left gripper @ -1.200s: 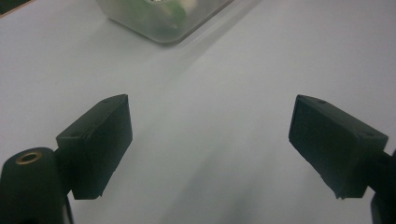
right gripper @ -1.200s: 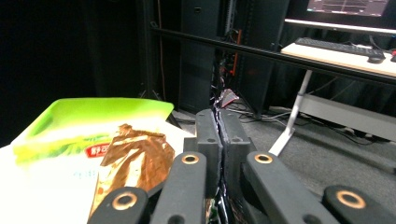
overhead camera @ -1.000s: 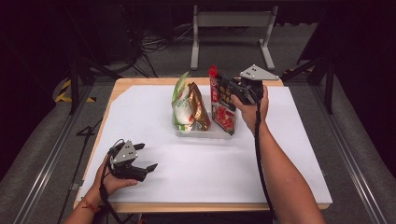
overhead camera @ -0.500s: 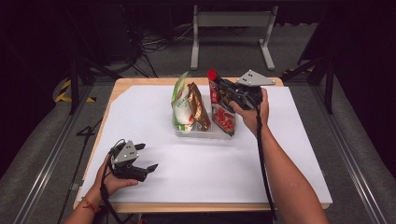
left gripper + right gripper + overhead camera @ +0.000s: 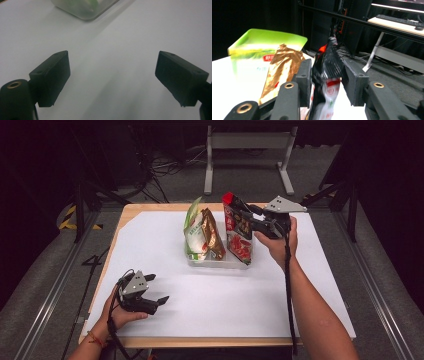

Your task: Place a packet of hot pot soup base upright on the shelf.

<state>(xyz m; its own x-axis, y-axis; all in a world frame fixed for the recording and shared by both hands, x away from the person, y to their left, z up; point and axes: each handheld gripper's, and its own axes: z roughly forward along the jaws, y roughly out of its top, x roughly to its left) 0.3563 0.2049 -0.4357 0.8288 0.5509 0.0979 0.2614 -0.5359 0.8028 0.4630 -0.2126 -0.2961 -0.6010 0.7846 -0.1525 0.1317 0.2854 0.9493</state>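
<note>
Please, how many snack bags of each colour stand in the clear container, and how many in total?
Green and white bag: 1
Brown bag: 1
Red bag: 1
Total: 3 bags in the clear container

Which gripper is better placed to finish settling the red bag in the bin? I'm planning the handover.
Right. The right gripper straddles the red bag at the clear bin, jaws just opening. The left gripper rests open, apart from it.
</note>
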